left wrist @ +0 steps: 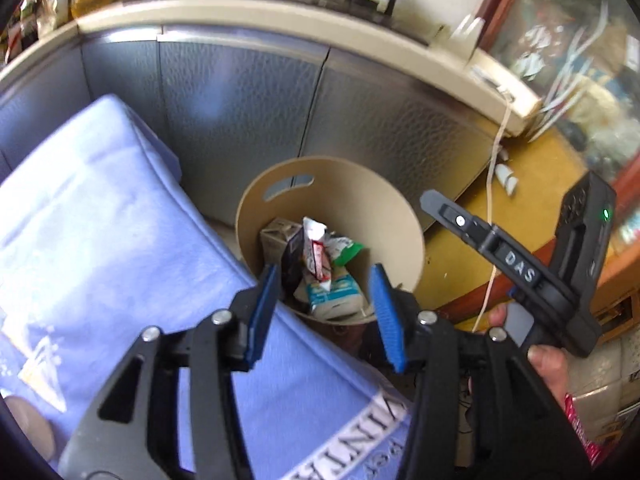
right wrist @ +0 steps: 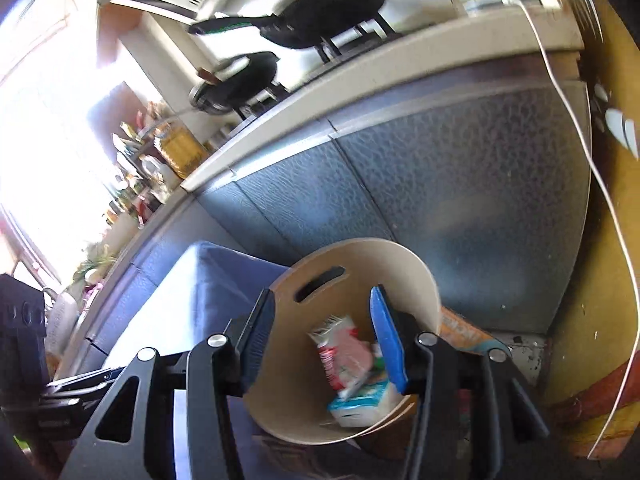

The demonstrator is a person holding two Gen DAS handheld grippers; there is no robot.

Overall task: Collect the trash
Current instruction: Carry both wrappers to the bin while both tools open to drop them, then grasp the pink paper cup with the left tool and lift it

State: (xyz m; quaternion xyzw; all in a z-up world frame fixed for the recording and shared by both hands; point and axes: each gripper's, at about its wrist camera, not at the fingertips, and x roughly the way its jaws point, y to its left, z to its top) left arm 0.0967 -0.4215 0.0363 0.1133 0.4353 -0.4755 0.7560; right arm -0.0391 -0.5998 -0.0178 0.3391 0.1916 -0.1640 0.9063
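Note:
A round beige bin (left wrist: pixel 400 216) with a slot handle stands on the floor against the grey cabinet. It holds several pieces of trash: a red and white wrapper (left wrist: pixel 316 252), a blue and white carton (left wrist: pixel 332 296) and a grey box (left wrist: pixel 274 240). My left gripper (left wrist: pixel 324 312) is open and empty above the bin's near rim. The right gripper's body (left wrist: pixel 520 272) shows at the right of the left wrist view. In the right wrist view my right gripper (right wrist: pixel 320 344) is open and empty over the same bin (right wrist: pixel 288 392), above the red and white wrapper (right wrist: pixel 340 352) and the carton (right wrist: pixel 360 404).
A bed with a light blue blanket (left wrist: pixel 100 248) lies to the left of the bin. Grey cabinet fronts (left wrist: pixel 240 112) stand behind it under a counter with pans (right wrist: pixel 332 4). A white cable (right wrist: pixel 600 184) hangs over the yellow floor (left wrist: pixel 460 272) to the right.

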